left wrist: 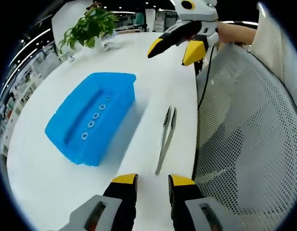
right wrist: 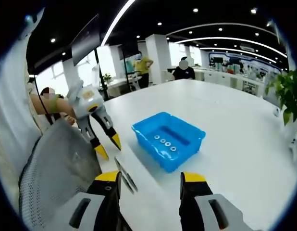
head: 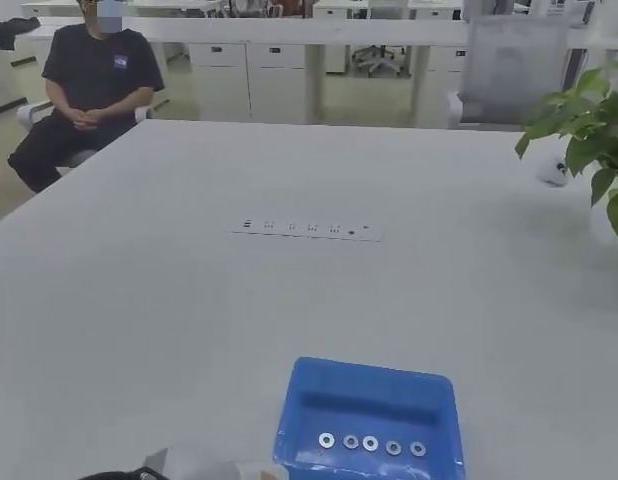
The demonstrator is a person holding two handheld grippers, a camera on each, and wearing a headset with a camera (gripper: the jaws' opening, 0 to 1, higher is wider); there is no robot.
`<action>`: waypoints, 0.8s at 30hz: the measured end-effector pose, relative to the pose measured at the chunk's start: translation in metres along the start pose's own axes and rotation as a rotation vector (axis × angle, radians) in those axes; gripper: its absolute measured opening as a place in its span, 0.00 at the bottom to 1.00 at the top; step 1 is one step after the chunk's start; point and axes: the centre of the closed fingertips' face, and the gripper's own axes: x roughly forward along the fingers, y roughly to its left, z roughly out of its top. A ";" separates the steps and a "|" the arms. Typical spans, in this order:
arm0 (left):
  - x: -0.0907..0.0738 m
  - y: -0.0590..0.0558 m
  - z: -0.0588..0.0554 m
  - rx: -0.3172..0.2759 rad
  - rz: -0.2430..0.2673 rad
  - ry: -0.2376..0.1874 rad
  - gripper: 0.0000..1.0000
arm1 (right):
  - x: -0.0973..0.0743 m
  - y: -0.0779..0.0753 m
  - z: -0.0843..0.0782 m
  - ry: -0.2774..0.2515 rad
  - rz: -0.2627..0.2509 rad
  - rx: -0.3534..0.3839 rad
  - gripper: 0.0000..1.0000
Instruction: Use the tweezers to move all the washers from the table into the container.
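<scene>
Five washers (head: 370,442) lie in a row on the floor of the container (head: 364,375), and I see none on the table (head: 289,300) around it, so the moving looks done or nearly so. The tweezers (left wrist: 166,137) lie flat on the table just beside the container, on its side toward the person, between it and a mesh chair (left wrist: 244,134). The left gripper (left wrist: 153,180) hangs on that same near side, pointing along the tweezers, its jaws a modest gap apart with nothing between them. The right gripper (right wrist: 151,177) is also on the container's near side, jaws spread wide and empty, with the tweezers under its left jaw. The main risk is to the tweezers: they are thin and flat, and they lie close to the table edge on that side. A careless sweep of either gripper could push them off, or slide them against the container. A knock to the light container could also tip it and spill the washers.
</scene>
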 end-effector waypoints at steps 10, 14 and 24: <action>-0.061 0.034 0.016 -0.342 0.235 -0.339 0.53 | -0.010 -0.017 0.016 -0.084 -0.112 0.014 0.67; -0.097 0.050 0.025 -0.463 0.345 -0.545 0.67 | -0.017 -0.027 0.028 -0.148 -0.171 0.029 0.79; -0.155 0.064 0.022 -0.538 0.569 -0.761 0.88 | -0.045 -0.059 0.049 -0.326 -0.295 0.141 0.94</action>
